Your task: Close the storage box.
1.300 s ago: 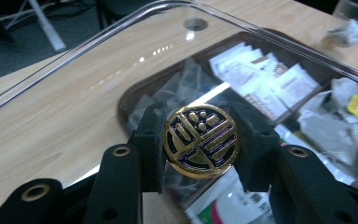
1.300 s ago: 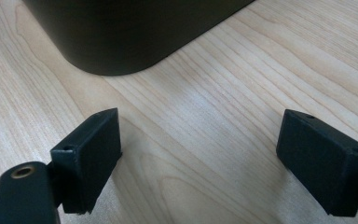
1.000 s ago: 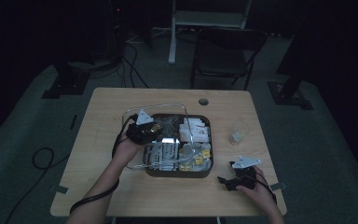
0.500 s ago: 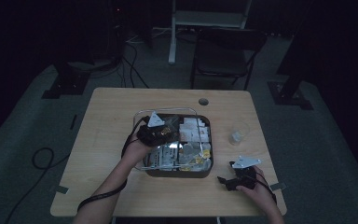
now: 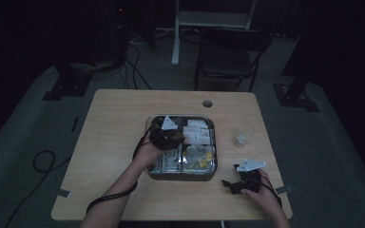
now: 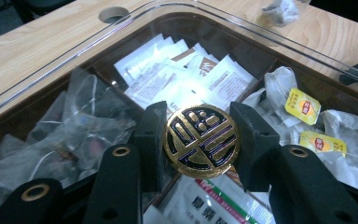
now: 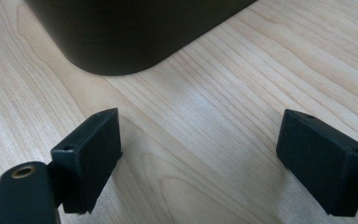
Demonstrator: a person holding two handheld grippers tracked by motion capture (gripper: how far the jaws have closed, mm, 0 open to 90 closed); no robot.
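Here, left tool [image 6: 200,140] clamping gold knob [image 6: 201,141]

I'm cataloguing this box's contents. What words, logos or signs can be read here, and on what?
Round gold and black knob: an emblem of gold bars, no readable letters.
Yellow tea bag tags: red logo, too blurred to read.
White paper sachets: print too small to read.
White packet with a red and green stripe: characters blurred.

The high view looks down from the near side over the whole surface [image 5: 114,123], while each tool-mounted view sits close, sharing the dark tray [image 5: 180,175].
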